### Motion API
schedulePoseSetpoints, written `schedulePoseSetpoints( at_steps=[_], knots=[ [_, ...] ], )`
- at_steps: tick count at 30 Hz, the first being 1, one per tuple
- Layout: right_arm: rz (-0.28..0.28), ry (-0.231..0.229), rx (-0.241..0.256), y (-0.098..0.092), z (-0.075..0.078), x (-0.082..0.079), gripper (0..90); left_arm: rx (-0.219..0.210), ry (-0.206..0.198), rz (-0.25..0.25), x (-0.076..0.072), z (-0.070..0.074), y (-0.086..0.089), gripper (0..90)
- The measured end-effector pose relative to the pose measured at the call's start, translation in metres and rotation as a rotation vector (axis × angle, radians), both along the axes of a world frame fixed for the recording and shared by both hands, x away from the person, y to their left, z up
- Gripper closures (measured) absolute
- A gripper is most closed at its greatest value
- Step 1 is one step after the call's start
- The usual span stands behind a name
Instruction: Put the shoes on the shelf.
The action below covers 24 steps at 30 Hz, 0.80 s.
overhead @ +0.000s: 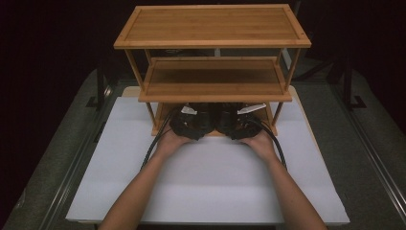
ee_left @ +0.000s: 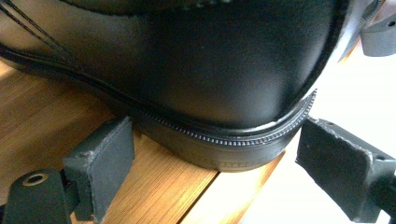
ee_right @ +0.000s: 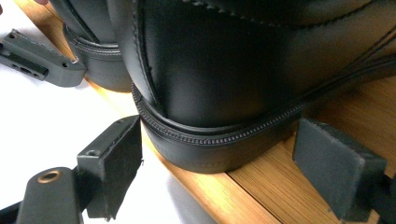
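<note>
A: Two black leather shoes stand heel-out on the bottom board of the bamboo rack (overhead: 213, 26), side by side. The left shoe (ee_left: 196, 70) faces the left gripper (ee_left: 212, 161); the right shoe (ee_right: 243, 74) faces the right gripper (ee_right: 217, 163).

B: Are the jaws on them yet?

A: No. Both grippers are spread wide, a pad on either side of each heel, with a clear gap both ways. Nothing is pinched.

B: How would you expect the shoes to handle?

A: Fairly heavy for their size, I'd judge. The heel counter looks stiff and the polished leather smooth, so pads could slide on it. The rubber heel block and the ribbed welt just above it look like the firmer hold; higher up the leather may dent or scuff.

B: And the footing?

A: The board is slatted bamboo, flat and hard, so a shoe should slide out along it easily. It sits on a white mat (overhead: 210, 182) over the table.

B: Room to work?

A: Tight. In the high view the middle shelf (overhead: 215, 79) hangs low over both hands, and the shoes stand near each other, so the inner jaws have little space between the heels. Drawing straight back toward the person seems the safest line.
</note>
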State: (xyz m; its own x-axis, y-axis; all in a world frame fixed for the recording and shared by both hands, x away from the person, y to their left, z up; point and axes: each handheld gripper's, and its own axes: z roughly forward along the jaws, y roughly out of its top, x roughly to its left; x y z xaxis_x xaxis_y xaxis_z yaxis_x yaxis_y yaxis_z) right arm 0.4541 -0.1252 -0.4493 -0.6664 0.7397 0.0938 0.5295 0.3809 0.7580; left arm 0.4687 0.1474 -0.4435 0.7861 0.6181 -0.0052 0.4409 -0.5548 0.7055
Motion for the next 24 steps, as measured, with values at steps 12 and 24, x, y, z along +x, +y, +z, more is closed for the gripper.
schedulePoseSetpoints(
  at_steps=[12, 24],
  knots=[
    [-0.023, -0.006, 0.029, -0.01, 0.009, -0.021, 17.5, -0.021, -0.01, -0.002, -0.019, 0.013, 0.02, 13.1],
    [-0.054, -0.022, 0.054, -0.04, 0.019, -0.059, 10.8, -0.038, -0.023, -0.013, -0.056, 0.026, 0.044, 13.0]
  ],
)
